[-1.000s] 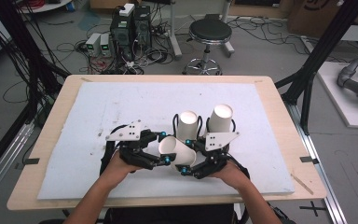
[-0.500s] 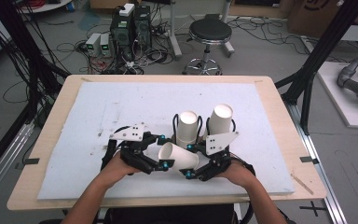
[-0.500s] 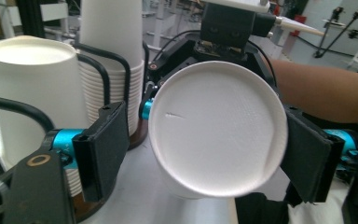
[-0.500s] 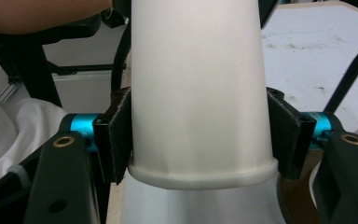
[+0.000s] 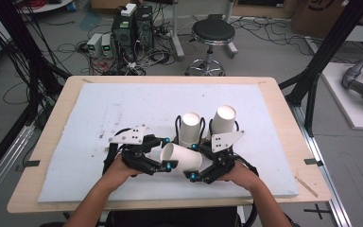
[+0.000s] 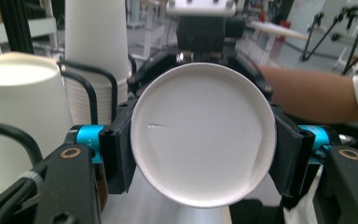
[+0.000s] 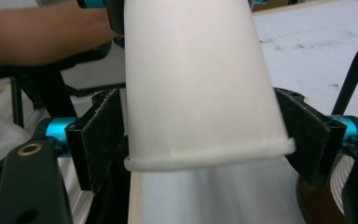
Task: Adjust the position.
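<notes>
Left gripper (image 5: 166, 152) clamps the cup (image 5: 182, 158) base while right gripper (image 5: 194, 163), jaws just opened, straddles the rim ungripped, likely mid-handover.

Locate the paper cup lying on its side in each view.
High view: sideways cup low centre, between both grippers.
Left gripper view: sideways cup centre, base toward camera, clamped between the jaws.
Right gripper view: sideways cup centre, rim nearest camera, between the jaws.
Shared landmark: white foam board.
</notes>
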Tool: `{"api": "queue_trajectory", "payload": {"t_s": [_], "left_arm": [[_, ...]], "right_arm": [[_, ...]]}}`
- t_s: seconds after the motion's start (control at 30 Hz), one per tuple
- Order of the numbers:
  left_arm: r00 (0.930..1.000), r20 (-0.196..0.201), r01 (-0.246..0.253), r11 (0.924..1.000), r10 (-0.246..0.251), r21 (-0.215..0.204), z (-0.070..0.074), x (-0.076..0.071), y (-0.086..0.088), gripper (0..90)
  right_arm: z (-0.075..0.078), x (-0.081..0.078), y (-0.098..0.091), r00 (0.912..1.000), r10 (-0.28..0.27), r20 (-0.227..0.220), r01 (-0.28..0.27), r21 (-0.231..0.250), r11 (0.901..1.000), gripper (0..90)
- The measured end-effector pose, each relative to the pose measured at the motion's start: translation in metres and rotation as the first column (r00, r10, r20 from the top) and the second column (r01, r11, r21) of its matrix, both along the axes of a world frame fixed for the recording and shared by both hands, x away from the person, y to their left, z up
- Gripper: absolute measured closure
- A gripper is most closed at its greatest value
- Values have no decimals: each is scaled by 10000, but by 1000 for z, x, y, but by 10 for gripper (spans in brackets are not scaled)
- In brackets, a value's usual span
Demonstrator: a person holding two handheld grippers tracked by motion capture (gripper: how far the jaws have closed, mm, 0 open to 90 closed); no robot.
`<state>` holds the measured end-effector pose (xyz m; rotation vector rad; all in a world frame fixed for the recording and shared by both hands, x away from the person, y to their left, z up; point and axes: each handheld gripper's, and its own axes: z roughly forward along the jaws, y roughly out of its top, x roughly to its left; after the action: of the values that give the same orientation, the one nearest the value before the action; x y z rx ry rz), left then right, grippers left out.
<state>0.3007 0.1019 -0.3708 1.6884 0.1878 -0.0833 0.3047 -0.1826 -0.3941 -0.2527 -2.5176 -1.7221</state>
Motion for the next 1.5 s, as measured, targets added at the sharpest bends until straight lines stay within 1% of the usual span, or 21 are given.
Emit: {"api": "queue_trajectory", "payload": {"t_s": [0.07,0.1,0.13,0.27,0.3,0.37,0.47,0.53,0.67,0.7,0.73,0.8,0.9,0.97,1.03,1.13,1.2,1.23,1.37,1.47,1.5], "left_arm": [[10000,12,58,10000,-58,-29,0,-1,-2,358],[10000,60,46,10000,-47,74,-1,-1,-3,360],[10000,93,29,10000,-30,96,-1,-1,-3,360],[10000,-45,-29,9997,30,249,-3,-1,-3,338],[10000,-12,-94,9995,95,291,-3,-1,-3,338],[9996,-78,-279,9991,281,310,-2,-1,0,260],[9995,-33,-321,9990,322,310,-1,0,2,227],[9998,-55,-178,9986,181,504,-2,-1,0,225],[10000,-15,-72,9963,74,857,-5,-1,-3,237],[9999,-63,107,9964,-102,842,-6,-1,-4,326],[9999,72,124,9962,-130,859,-6,-1,-3,355],[9999,8,151,9964,-152,836,-7,0,-3,357],[9998,-59,216,9977,-213,643,-7,0,-1,354],[10000,8,91,9996,-91,250,-5,1,2,355],[9999,54,93,9999,-93,121,-4,1,3,355],[9997,85,209,9998,-209,-6,-4,0,3,355],[9998,161,146,9998,-149,129,-4,0,2,355],[9998,72,200,9996,-201,193,-6,1,3,358],[9997,-107,212,9988,-207,452,-9,1,2,352],[9997,-180,160,9994,-154,315,-10,0,1,348],[10000,-87,-8,9990,12,437,-9,0,0,304]], "right_arm": [[-3,1,2,9999,24,-124,-22,141,9999,210],[-3,0,3,9994,347,-61,-346,253,9991,280],[-3,0,3,9992,386,-25,-386,206,9990,288],[-1,1,-2,9976,207,662,-210,30,9998,297],[-1,1,-2,9976,207,662,-210,30,9998,297],[1,-1,-3,9960,222,864,-217,-75,9997,312],[6,-2,-4,9915,90,1299,-10,-617,9981,318],[7,-3,-2,9897,185,1419,-65,-852,9963,323],[7,-4,0,9892,352,1421,-218,-944,9953,331],[7,-4,0,9896,361,1391,-224,-988,9949,335],[7,-3,-1,9898,314,1388,-168,-1055,9943,335],[7,-3,-2,9912,279,1297,-147,-1016,9947,332],[8,-2,-3,9968,160,782,-120,-511,9986,249],[9,-2,-4,9977,-129,664,139,-153,9998,182],[9,-2,-5,9977,-305,606,305,12,9995,182],[6,-1,-4,9984,-189,532,193,-75,9998,184],[6,-1,-4,9983,-110,577,116,-111,9999,212],[8,-1,-6,9970,125,763,-120,-69,9999,274],[11,0,-10,9947,182,1015,-181,-24,9998,306],[11,0,-11,9940,232,1066,-230,-31,9997,312],[11,-1,-11,9938,264,1084,-262,-25,9997,318]]}}
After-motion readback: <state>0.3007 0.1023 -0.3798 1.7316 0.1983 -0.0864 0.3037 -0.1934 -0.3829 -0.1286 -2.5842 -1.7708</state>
